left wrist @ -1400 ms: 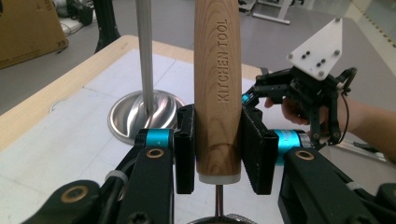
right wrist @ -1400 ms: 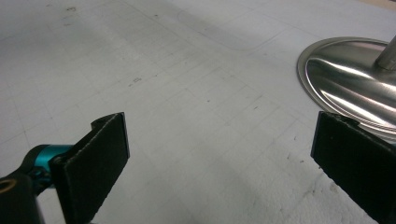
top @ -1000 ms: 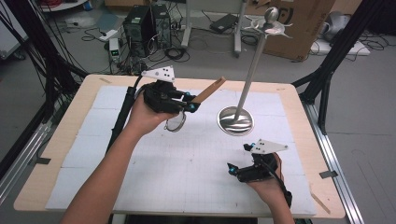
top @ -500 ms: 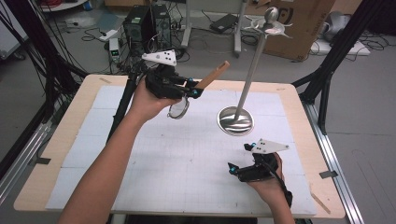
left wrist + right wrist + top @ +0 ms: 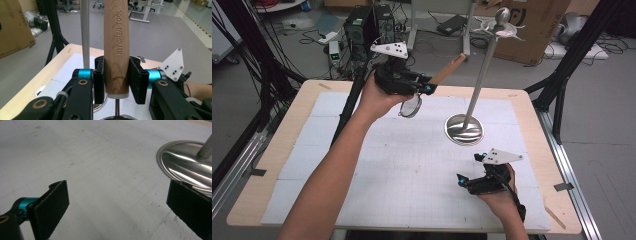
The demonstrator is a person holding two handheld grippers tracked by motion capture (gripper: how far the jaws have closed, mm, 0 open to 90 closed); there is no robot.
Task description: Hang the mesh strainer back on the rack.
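My left gripper point(image 5: 427, 87) is held up in the air over the far left of the table, shut on the wooden handle point(image 5: 447, 69) of a kitchen tool. The tool's round wire-rimmed head point(image 5: 410, 106) hangs below the hand. In the left gripper view the handle point(image 5: 116, 50), stamped KITCHEN TOOL, stands upright between the pads, with the stand's pole point(image 5: 85, 35) just behind. A tall metal stand point(image 5: 479, 80) with hooks on top point(image 5: 502, 25) rises from a round base point(image 5: 463, 129). My right gripper point(image 5: 471, 167) rests open on the mat near that base point(image 5: 185, 162).
A white gridded mat point(image 5: 362, 165) covers the wooden table point(image 5: 537, 125). Black tripod legs point(image 5: 562, 95) stand off the right edge, and computers, cables and a cardboard box point(image 5: 537, 30) lie on the floor beyond the far edge.
My left gripper has lifted the kitchen tool higher and carried it away from me, with the handle now tilted toward the stand's pole. The right gripper has stayed put.
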